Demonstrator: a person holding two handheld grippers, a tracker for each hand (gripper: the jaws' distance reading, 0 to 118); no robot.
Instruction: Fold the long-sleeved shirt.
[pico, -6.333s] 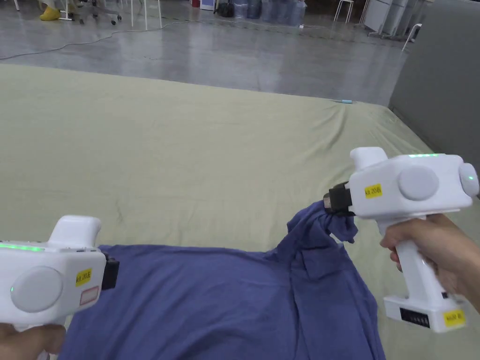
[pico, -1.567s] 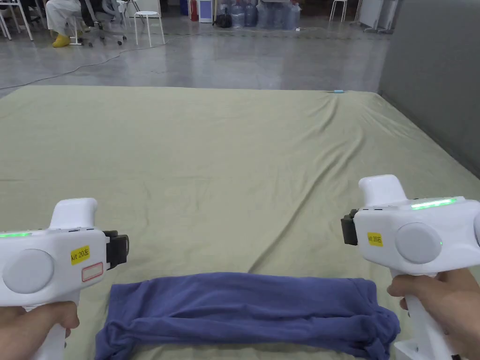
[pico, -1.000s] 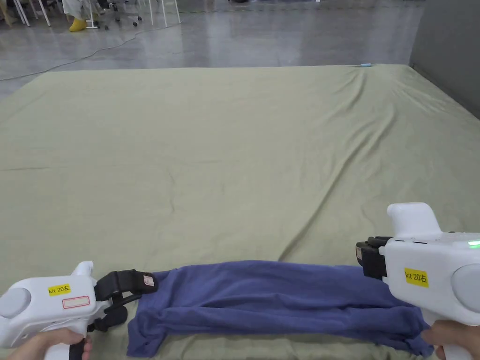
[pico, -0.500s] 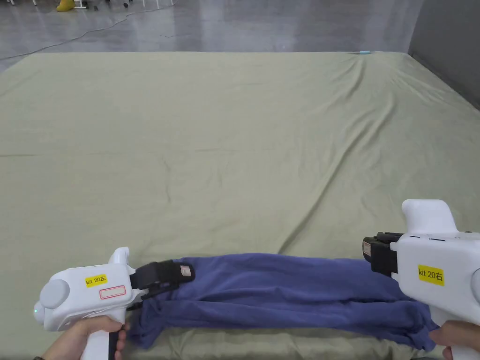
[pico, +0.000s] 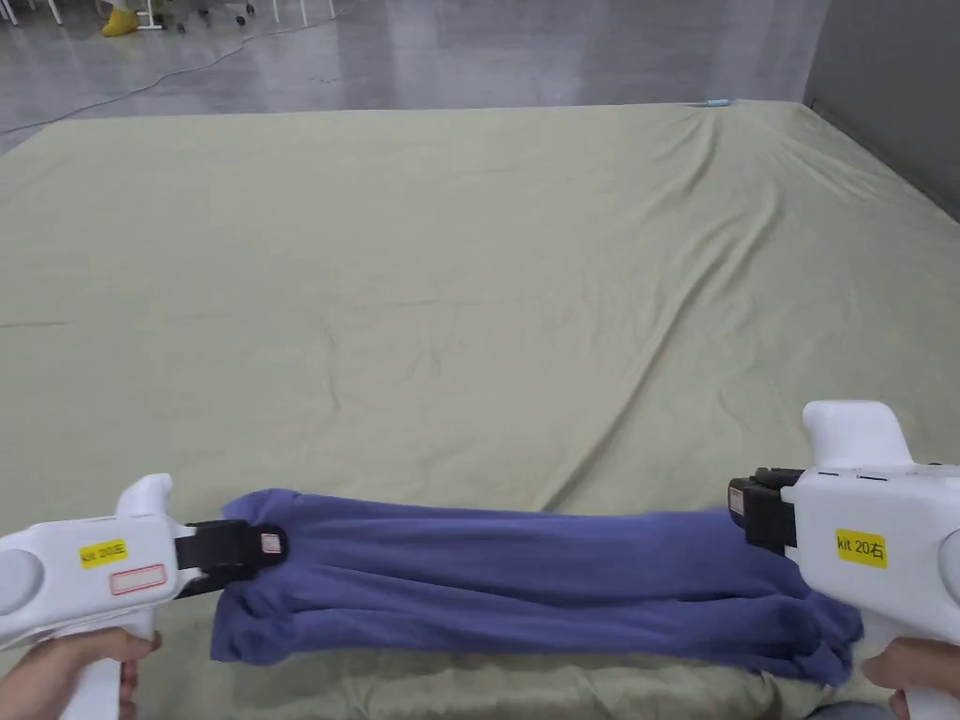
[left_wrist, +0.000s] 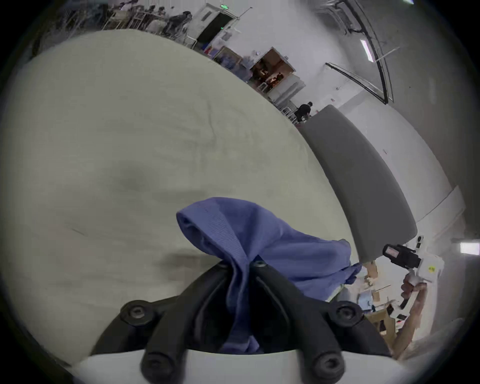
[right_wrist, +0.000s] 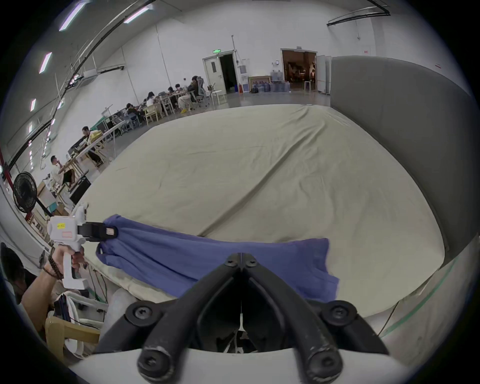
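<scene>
Blue soft shirt lies in a long band along the near edge of the green surface; yellow kit stickers mark both tools. In the left gripper view, the left tool clamps the limp cloth's left end. In the right gripper view, the right tool is closed, apparently empty; I'd grip the right end.

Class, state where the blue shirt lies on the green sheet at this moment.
In the head view the blue shirt lies as a long folded band along the near edge of the green sheet, between the left gripper and the right gripper.
</scene>
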